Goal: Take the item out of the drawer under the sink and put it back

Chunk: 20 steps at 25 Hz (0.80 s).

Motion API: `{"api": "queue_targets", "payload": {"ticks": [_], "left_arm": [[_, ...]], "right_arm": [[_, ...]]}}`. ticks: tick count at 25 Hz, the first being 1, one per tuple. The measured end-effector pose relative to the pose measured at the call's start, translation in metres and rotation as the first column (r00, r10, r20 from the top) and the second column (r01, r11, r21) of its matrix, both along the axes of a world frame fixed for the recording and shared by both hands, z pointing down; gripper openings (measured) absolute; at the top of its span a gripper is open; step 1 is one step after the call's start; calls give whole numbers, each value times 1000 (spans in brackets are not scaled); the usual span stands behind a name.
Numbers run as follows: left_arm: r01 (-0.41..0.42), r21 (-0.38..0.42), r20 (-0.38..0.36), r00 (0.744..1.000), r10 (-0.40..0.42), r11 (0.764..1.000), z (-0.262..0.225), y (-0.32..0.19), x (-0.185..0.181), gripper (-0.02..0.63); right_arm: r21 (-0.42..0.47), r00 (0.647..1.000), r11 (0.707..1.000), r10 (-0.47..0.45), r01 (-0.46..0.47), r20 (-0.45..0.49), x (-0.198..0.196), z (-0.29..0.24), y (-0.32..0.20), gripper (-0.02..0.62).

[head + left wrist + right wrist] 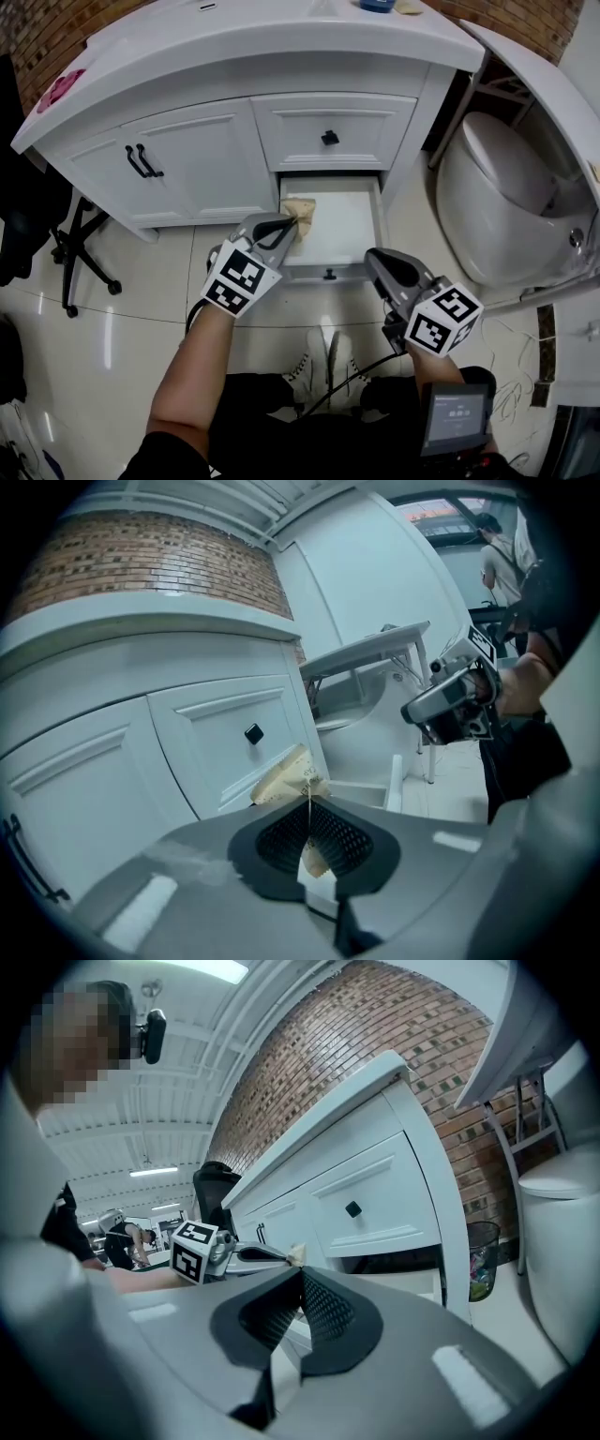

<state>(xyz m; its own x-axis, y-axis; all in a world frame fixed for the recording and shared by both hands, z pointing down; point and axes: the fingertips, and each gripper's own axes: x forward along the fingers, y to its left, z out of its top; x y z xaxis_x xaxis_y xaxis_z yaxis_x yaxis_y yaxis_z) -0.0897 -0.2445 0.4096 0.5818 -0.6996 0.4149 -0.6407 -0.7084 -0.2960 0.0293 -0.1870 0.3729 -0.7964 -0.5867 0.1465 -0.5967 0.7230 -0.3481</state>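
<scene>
- left gripper (292, 223) jaws clamped on tan paper item (305, 208), over open drawer (328, 274), left rear
- right gripper (377, 258) jaws closed, empty
- likely mid-task: item gripped; release and closing the drawer left

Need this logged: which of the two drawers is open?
The lower drawer, pulled out below the shut upper drawer; left tongs hold a tan packet.

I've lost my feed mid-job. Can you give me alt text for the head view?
The left gripper is shut on a tan paper packet over the left rear of the open drawer in a white sink cabinet. The right gripper, shut and empty, hangs by the drawer's front right corner. A white toilet stands at right.
</scene>
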Motion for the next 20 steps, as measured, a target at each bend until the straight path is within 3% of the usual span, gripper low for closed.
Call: {"api": "queue_targets", "payload": {"ticks": [6,11,20], "left_arm": [[-38,-68,74,996,43,997,37,-35,11,9],[-84,-104,181,978,102,991,65,-64,24,9],[-116,-244,234,956,175,963,126,-94,35,9]], "right_arm": [[-13,1000,1000,1,-1,1,0,8,-10,8],[-29,1000,1000,3,-3,0,1,16,-17,8],[-60,1000,998,5,-6,-5,2,32,-25,8]]}}
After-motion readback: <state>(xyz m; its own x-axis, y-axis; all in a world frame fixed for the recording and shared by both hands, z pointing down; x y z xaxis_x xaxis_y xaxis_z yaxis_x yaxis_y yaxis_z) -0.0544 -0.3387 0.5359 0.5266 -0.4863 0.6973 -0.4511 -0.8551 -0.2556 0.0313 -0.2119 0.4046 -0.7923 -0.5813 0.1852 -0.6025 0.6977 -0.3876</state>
